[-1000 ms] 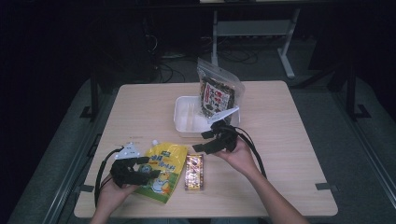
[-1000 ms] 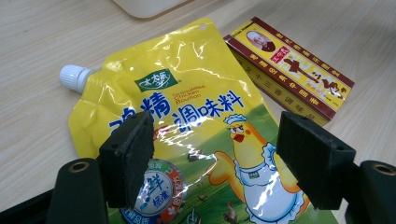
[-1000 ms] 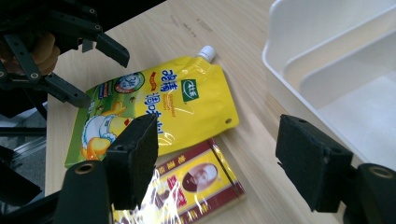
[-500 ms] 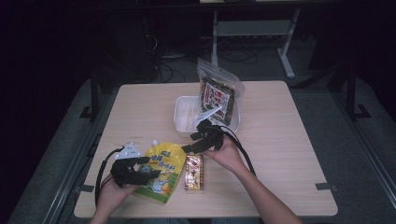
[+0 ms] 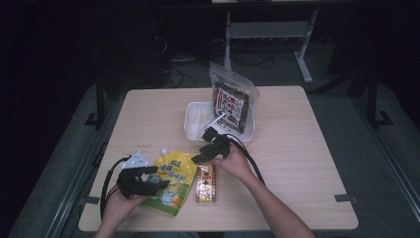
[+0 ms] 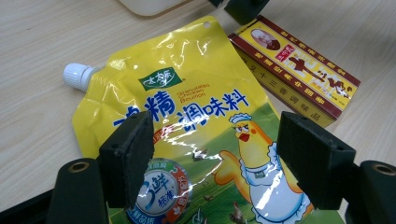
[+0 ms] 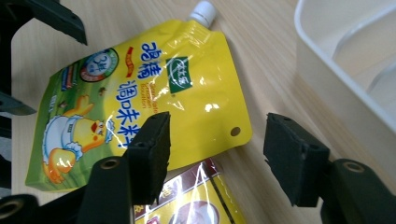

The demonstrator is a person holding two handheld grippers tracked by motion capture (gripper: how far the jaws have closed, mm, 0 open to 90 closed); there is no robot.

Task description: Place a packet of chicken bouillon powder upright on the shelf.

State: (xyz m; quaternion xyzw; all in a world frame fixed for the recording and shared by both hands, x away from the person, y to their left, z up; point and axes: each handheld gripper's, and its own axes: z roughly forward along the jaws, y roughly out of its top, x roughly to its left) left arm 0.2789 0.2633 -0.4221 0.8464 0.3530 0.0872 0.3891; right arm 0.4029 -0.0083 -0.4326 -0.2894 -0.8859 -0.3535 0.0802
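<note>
A yellow spouted seasoning pouch with a cartoon chicken lies flat near the table's front left. A red-and-yellow box lies just right of it. My left gripper hovers open over the pouch's lower part, jaws wide, holding nothing. My right gripper is open too, above the pouch's top corner and the box's far end, nothing between its jaws.
A white divided tray stands mid-table behind the right gripper, with a clear bag of dark snack packets leaning upright in its right side. Bare wooden tabletop spreads to the right and left. Table legs and cables lie beyond the far edge.
My right gripper has moved from beside the tray toward the near left, and now sits over the box's far end and the pouch's corner. The left gripper and both packs stayed put.
</note>
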